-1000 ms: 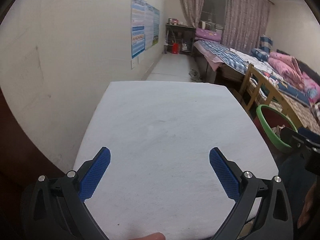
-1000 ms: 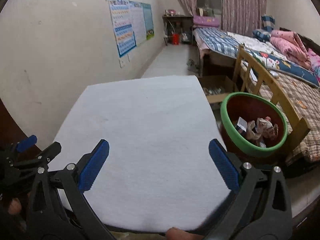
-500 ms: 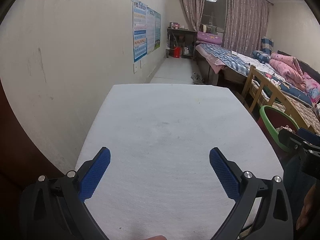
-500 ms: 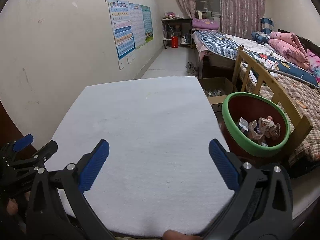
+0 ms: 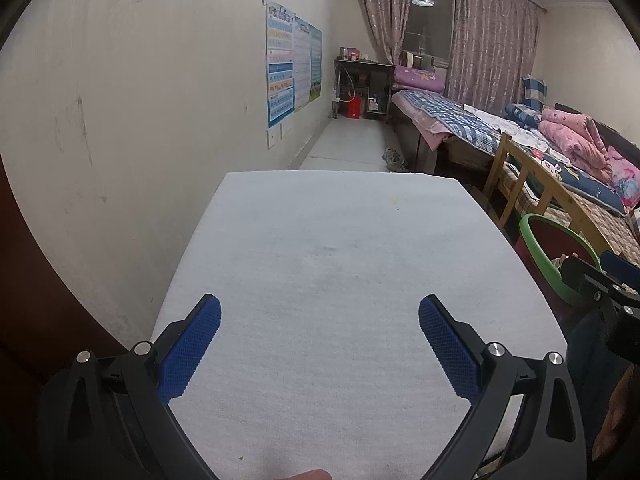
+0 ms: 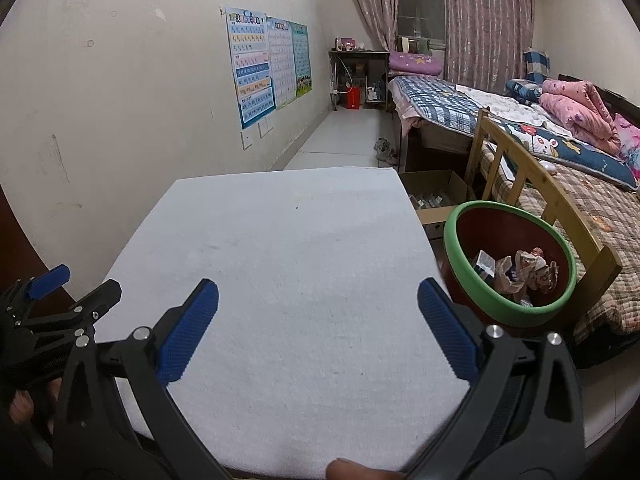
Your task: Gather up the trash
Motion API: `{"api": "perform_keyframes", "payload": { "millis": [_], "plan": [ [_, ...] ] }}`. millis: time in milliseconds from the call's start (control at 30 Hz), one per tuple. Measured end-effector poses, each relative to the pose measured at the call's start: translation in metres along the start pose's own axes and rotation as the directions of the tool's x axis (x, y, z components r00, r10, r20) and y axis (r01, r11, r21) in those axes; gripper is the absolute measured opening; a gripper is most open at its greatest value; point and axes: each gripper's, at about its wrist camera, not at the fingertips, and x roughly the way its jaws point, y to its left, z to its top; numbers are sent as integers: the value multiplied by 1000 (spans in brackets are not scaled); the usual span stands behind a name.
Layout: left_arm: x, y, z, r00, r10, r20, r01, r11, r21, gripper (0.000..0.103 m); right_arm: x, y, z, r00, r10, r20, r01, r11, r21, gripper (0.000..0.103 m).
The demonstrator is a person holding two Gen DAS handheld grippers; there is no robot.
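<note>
A red bin with a green rim (image 6: pixel 460 264) stands just off the table's right edge and holds crumpled paper and wrappers (image 6: pixel 524 270). The left wrist view catches only the bin's green rim (image 5: pixel 554 276). The white cloth-covered table (image 6: pixel 288 264) carries no object that I can see. My left gripper (image 5: pixel 320 334) hovers open over the table's near edge, nothing between its blue pads. My right gripper (image 6: pixel 318 320) is open too, over the near right part of the table, left of the bin. Each gripper shows at the other view's edge.
A cream wall with posters (image 6: pixel 264 64) runs along the left. A wooden bed frame (image 6: pixel 520 168) and beds with quilts lie to the right. A cardboard box (image 6: pixel 434 198) sits on the floor beyond the bin. A small desk (image 5: pixel 362 80) stands at the far end.
Both cameras have tilted up a little, so the table sits lower in view and more wall and curtain show. Both grippers stay open and hold nothing.
</note>
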Motion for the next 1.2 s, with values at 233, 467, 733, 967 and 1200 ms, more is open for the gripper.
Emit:
{"api": "perform_keyframes", "payload": {
  "millis": [233, 467, 733, 967, 1200],
  "plan": [
    [0, 0, 0, 1000, -2, 6, 2, 1000, 3, 95, 2, -2, 0, 1000, -1, -5, 1, 1000, 12, 98],
    [0, 2, 1, 1000, 3, 6, -3, 1000, -8, 95, 0, -1, 0, 1000, -1, 9, 1, 1000, -4, 98],
    [0, 2, 1, 1000, 4, 5, -4, 1000, -7, 95, 0, 0, 0, 1000, -5, 11, 6, 1000, -8, 98],
    [-1, 4, 0, 1000, 3, 2, -3, 1000, -4, 95, 0, 0, 0, 1000, -5, 10, 5, 1000, -9, 98],
    [0, 3, 1, 1000, 3, 2, -3, 1000, -5, 95, -1, 1, 1, 1000, -6, 12, 6, 1000, -16, 98]
  ]
}}
